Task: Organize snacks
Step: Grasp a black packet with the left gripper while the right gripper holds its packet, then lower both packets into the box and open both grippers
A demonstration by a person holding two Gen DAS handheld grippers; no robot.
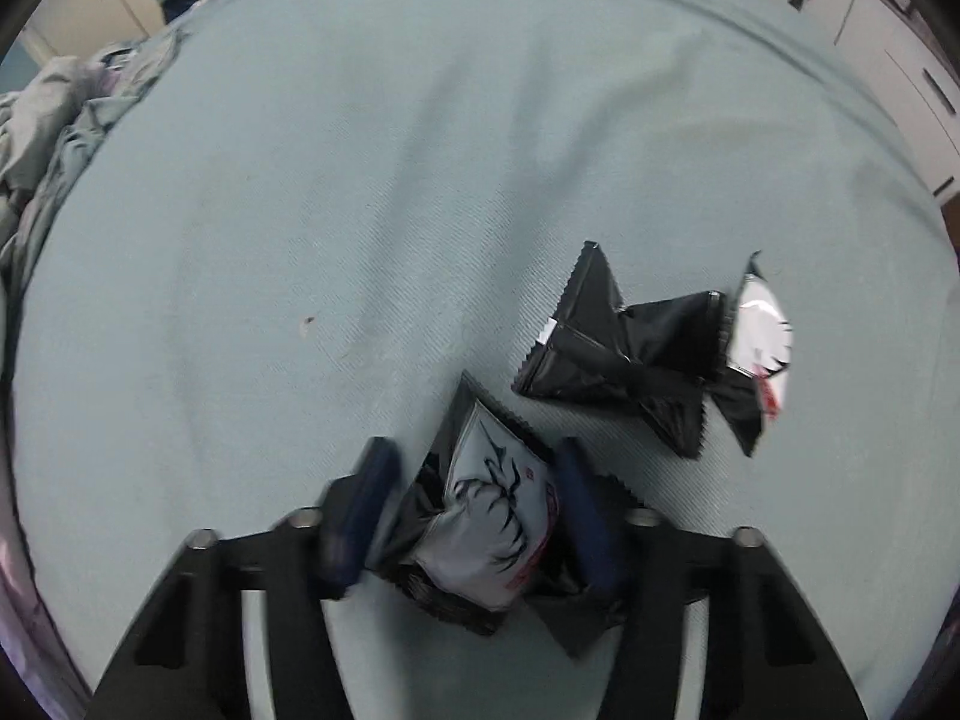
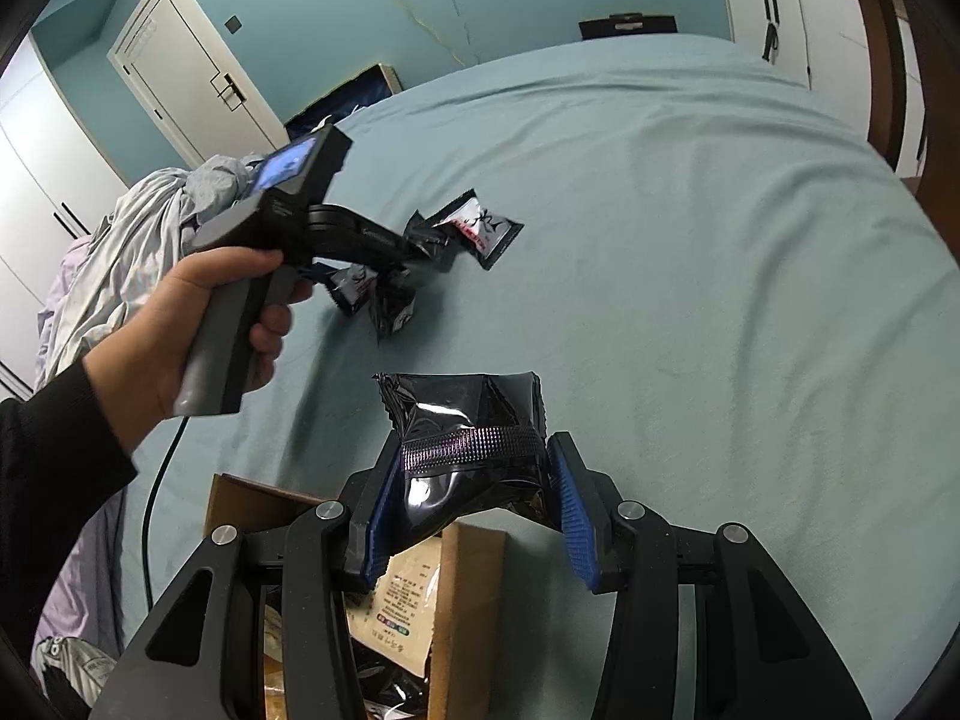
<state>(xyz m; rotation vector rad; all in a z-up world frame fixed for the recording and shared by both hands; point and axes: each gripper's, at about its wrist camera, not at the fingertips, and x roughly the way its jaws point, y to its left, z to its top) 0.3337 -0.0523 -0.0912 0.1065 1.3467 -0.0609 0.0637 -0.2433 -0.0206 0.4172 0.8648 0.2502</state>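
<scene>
left wrist view: your left gripper (image 1: 474, 504) pinches a black-and-white snack packet (image 1: 492, 516) between its blue pads, above the pale blue bedsheet (image 1: 360, 210); the packet looks lifted clear of the fabric, though the blur makes that hard to confirm. just ahead and to the right, two more packets (image 1: 648, 348) lie on the sheet, overlapping each other. in the right wrist view, your right gripper (image 2: 474, 510) squeezes a glossy black snack bag (image 2: 468, 450) at its lower half, and the bag stands upright between the fingers, directly above the open cardboard box (image 2: 462, 600) at the near edge of the bed. inside the box you can see other wrapped snacks (image 2: 402, 606). farther off in that view, your left hand (image 2: 204, 318) grips the handle of the left gripper, whose tips hold the packet over the small cluster on the sheet. a crumpled blanket (image 2: 120, 264) sits at the left side of the bed.
</scene>
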